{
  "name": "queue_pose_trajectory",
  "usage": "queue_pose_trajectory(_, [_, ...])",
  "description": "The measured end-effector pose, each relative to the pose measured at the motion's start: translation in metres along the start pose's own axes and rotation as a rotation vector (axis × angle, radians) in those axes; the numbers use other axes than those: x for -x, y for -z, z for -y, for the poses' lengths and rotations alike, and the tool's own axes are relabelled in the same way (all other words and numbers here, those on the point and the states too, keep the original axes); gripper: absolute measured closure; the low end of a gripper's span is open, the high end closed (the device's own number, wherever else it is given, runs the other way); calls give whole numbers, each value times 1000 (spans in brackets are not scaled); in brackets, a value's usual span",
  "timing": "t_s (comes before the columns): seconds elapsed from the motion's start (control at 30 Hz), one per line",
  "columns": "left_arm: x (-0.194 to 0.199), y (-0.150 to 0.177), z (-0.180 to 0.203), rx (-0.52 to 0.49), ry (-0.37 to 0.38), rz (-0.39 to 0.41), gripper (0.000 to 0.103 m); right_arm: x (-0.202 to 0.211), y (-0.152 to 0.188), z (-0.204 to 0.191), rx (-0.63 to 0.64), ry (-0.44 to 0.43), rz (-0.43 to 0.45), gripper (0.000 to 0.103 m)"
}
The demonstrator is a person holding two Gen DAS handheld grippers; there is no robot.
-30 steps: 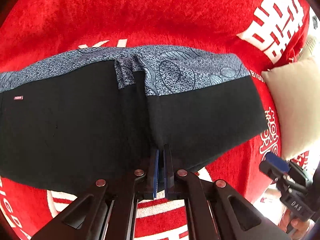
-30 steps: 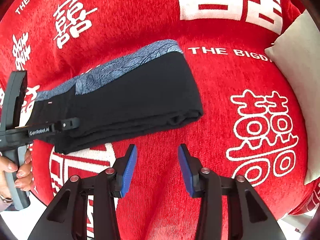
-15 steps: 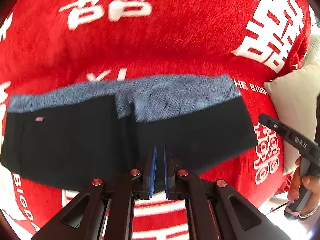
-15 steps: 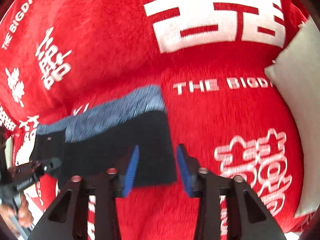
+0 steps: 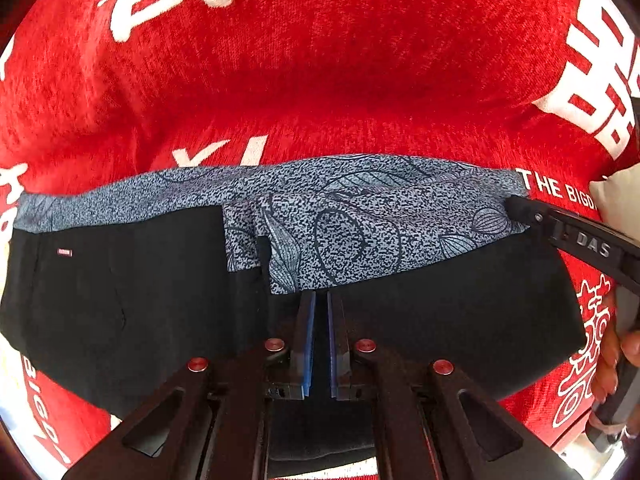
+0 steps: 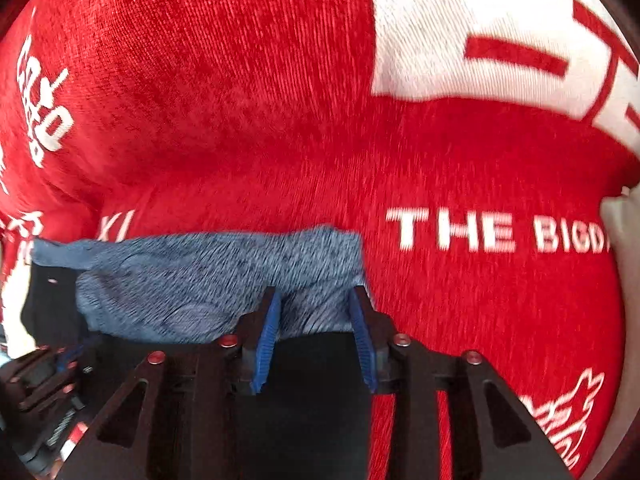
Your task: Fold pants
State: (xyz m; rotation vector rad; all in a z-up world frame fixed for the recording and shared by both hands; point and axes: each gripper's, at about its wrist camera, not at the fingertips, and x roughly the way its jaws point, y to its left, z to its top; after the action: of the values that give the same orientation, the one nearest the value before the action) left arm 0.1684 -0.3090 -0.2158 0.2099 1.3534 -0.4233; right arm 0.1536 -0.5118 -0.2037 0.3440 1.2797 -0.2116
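The pants (image 5: 460, 312) are judged to be light, soft and limp; the fabric may be expected to sag and slide on itself when lifted, so a hold is best taken at a doubled edge or corner, through all layers at once; the right-hand end of the patterned band appears the natural place for this. The garment is seen lying flat in a partly folded bundle on the red blanket (image 5: 340, 92), near its front edge; a pale cushion (image 5: 618, 200) lies just beside it to the right. The main panels are plain black; a blue-grey speckled band (image 5: 360, 216) with leaf outlines runs along the far edge and is turned over the middle; a small tag (image 5: 64, 253) is noted at the left. The left gripper (image 5: 321, 320) is held over the black cloth with its jaws drawn nearly together; whether cloth is pinched between them cannot be told. The right gripper (image 6: 316, 320) is held wide apart above the band's right end; nothing is gripped; this view is blurred.
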Motion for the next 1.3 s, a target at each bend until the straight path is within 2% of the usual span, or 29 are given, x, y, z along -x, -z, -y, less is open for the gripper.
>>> queue_pose_trajectory(0.13, [8,-1,-5,18,37,-13,97,10,-1,0,-32,-17,-11,61])
queue_pose_trajectory(0.27, [17,1,-12,41,70,-10,96,31,16,-7,-7,-26,11,60])
queue_pose_trajectory(0.33, [19,3,-14,46,65,-8,47,45,33,-16,30,-13,35,60])
queue_pose_trajectory(0.37, [22,4,-15,53,53,12,11,50,40,-21,47,-9,42,60])
queue_pose_trajectory(0.4, [28,5,-16,59,41,48,8,54,47,-24,57,-8,47,60])
queue_pose_trajectory(0.5, [31,7,-12,55,45,47,8,67,66,-31,70,-13,63,60])
queue_pose_trajectory(0.63, [25,8,-9,57,6,13,8,81,83,-18,19,-25,53,60])
queue_pose_trajectory(0.73, [20,16,-12,72,5,-26,8,88,92,4,-48,2,51,60])
queue_pose_trajectory(0.87, [3,30,-16,70,-45,-71,8,84,95,28,-90,57,27,60])
queue_pose_trajectory(1.0, [-3,36,-20,97,-45,-60,5,63,102,21,25,93,-4,61])
queue_pose_trajectory(1.07, [-2,36,-18,95,-63,-58,5,69,105,23,21,75,3,60])
queue_pose_trajectory(1.2, [-2,37,-19,125,-69,-61,5,85,119,40,-65,-23,7,60])
queue_pose_trajectory(1.3, [-3,39,-17,125,-91,-50,2,88,128,35,-9,-33,11,59])
